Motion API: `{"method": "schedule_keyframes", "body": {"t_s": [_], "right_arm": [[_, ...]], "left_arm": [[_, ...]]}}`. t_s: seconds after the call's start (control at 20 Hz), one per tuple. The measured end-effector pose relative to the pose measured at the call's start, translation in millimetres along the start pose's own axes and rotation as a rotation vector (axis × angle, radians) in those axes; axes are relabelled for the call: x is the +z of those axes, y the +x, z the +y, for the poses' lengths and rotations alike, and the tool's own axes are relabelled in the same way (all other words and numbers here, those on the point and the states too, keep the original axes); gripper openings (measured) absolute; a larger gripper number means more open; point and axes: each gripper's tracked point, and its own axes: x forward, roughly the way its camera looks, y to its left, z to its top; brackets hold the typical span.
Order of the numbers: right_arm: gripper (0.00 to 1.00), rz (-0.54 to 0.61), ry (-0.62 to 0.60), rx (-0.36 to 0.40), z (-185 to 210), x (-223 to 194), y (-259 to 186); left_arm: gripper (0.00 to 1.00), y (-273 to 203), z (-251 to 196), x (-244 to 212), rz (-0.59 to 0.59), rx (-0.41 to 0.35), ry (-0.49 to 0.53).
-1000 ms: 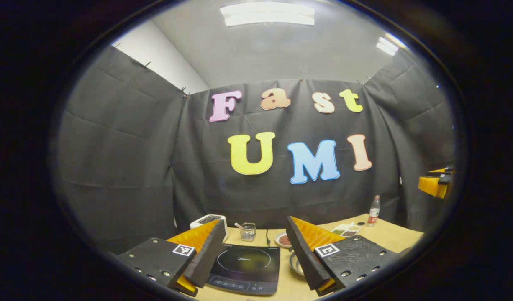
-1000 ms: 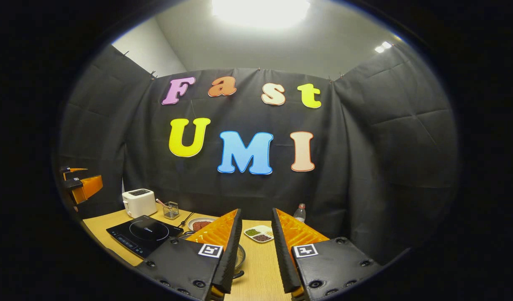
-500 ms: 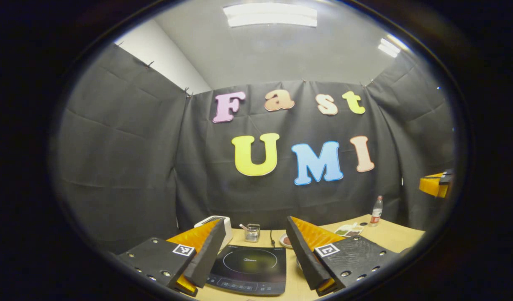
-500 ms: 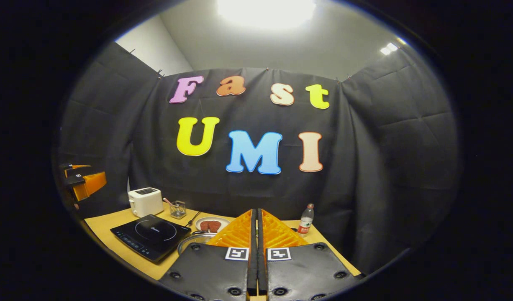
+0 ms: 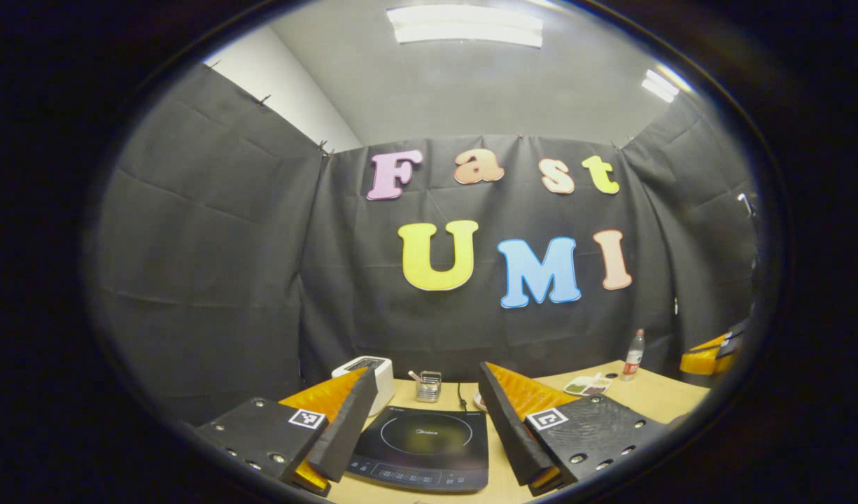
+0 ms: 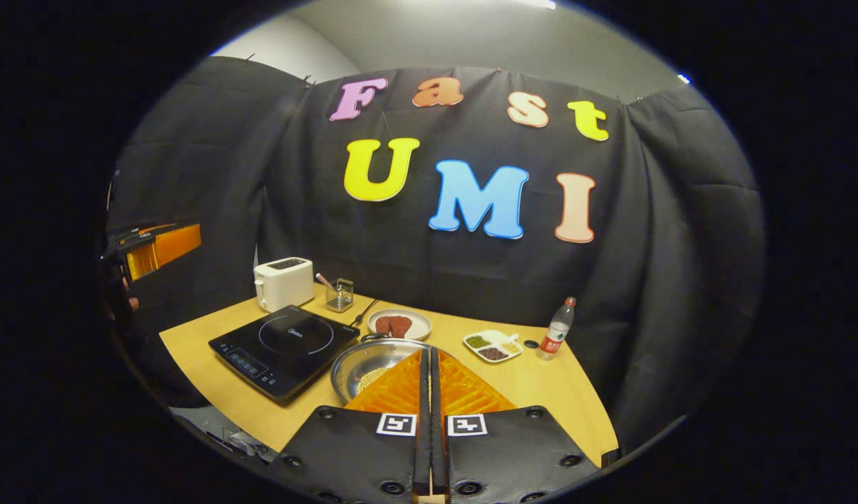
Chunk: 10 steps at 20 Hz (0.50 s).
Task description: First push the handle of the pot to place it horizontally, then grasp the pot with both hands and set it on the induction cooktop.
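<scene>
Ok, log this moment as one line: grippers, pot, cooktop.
left gripper: open, above cooktop | right gripper: shut, empty, near pot | pot: on table beside cooktop, not yet placed

Near half of the pot [image 6: 373,360] behind the closed right tool [image 6: 430,364]; pot's handle unclear.

black screw-studded grippers [image 6: 429,392], orange ribbed fingers [image 5: 523,393], square markers

No legible text on the induction cooktop [image 6: 283,344] or bottle [image 6: 557,329].
</scene>
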Motion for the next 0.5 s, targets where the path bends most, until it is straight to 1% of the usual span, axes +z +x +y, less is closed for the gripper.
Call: {"method": "schedule_keyframes", "body": {"t_s": [0.1, 0.3, 0.45, 0.5], "right_arm": [[0.02, 0.07, -0.012, 0.028, 3.0, -24.3, 8.5], [0.02, 0.171, -0.031, 0.1, 6.0, -61.7, 28.5], [0.02, 0.25, -0.037, 0.165, 9.1, -87.6, 44.5], [0.0, 0.279, -0.037, 0.192, 10.2, -95.1, 50.6]], "left_arm": [[0.86, 3.2, -0.8, -5.6, 0.011, 0.013, 0.01], [0.86, 10.9, -9.3, -13.3, 0.04, 0.049, 0.009], [0.86, 16.8, -21.5, -11.2, 0.04, 0.063, 0.048], [0.88, 19.7, -24.2, -10.5, 0.039, 0.071, 0.057]]}}
